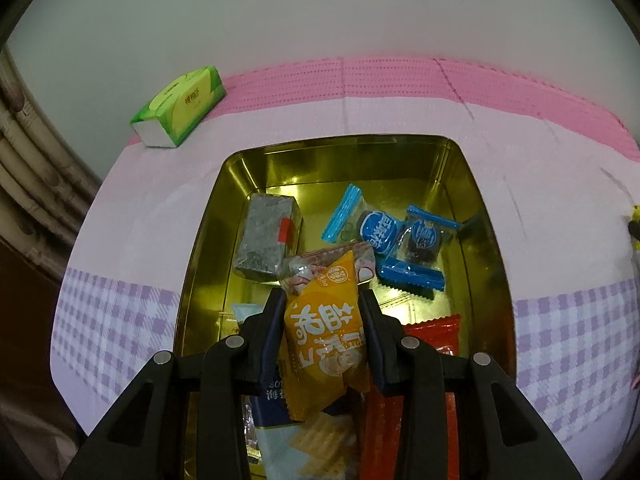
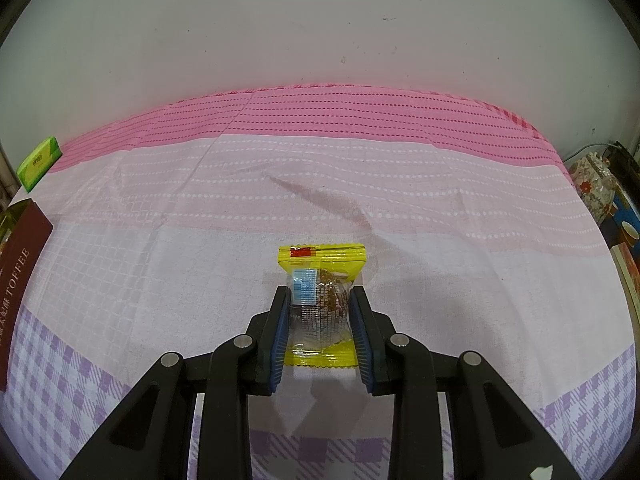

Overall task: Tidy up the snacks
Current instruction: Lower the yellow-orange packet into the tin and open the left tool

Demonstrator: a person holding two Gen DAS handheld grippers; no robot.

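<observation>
In the left wrist view my left gripper (image 1: 323, 300) is shut on an orange snack packet (image 1: 326, 328) and holds it over the gold tin (image 1: 472, 184). Inside the tin lie a grey block-shaped pack (image 1: 266, 236), two blue-wrapped cookies (image 1: 380, 232), a red packet (image 1: 436, 332) and a pale blue chip bag (image 1: 296, 436). In the right wrist view my right gripper (image 2: 318, 300) is shut on a yellow-edged clear snack packet (image 2: 320, 280) just above the cloth.
A green tissue pack (image 1: 180, 108) sits at the table's back left; it also shows in the right wrist view (image 2: 38, 164). The tin's dark red side marked TOFFEE (image 2: 20, 272) stands at the left. A floral teapot (image 2: 596, 184) and books are off the right edge.
</observation>
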